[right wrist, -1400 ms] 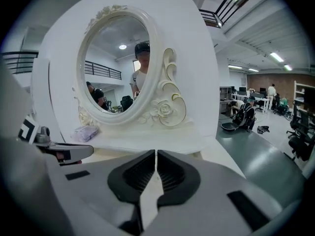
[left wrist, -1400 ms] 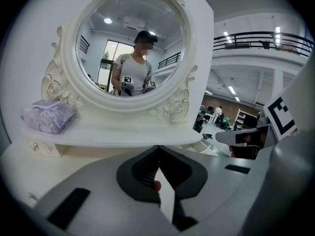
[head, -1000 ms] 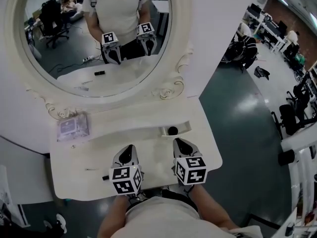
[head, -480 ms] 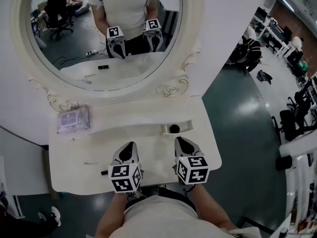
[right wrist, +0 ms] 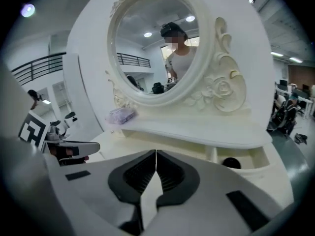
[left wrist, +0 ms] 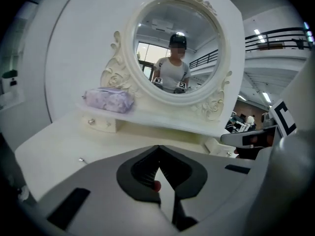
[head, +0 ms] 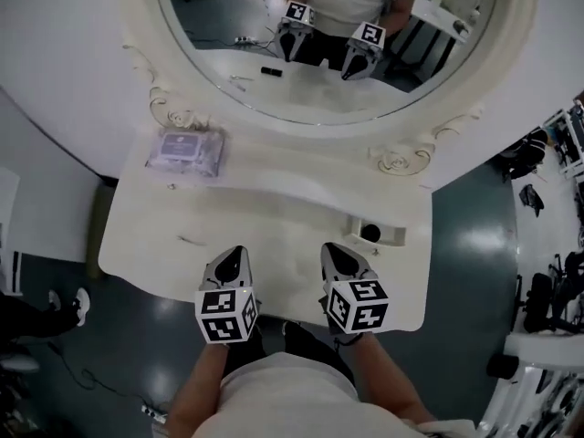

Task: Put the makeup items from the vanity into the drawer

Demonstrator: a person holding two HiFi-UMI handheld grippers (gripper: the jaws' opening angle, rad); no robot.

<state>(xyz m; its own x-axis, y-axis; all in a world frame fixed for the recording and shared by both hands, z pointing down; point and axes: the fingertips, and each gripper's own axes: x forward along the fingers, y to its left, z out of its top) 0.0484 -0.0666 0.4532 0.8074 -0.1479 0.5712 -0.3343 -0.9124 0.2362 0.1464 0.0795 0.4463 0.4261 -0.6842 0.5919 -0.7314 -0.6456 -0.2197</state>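
At desk [head: 274, 210] front edge, head view: left gripper [head: 235, 255] and right gripper [head: 330, 252] side by side, both pointing to 12 o'clock, toward mirror [head: 319, 94]. Purple pouch [head: 187, 151] on raised shelf, 11 o'clock from left gripper, well apart. Open drawer [head: 396, 238] at 2 o'clock from right gripper, black round item [head: 370, 233] inside. Thin small item [head: 192, 240] on desk, 10 o'clock from left gripper, near.

Left gripper view: fingers clenched, tips touching; small reddish spot low in gap, cannot tell what.

Right gripper view: fingers clenched, nothing between.
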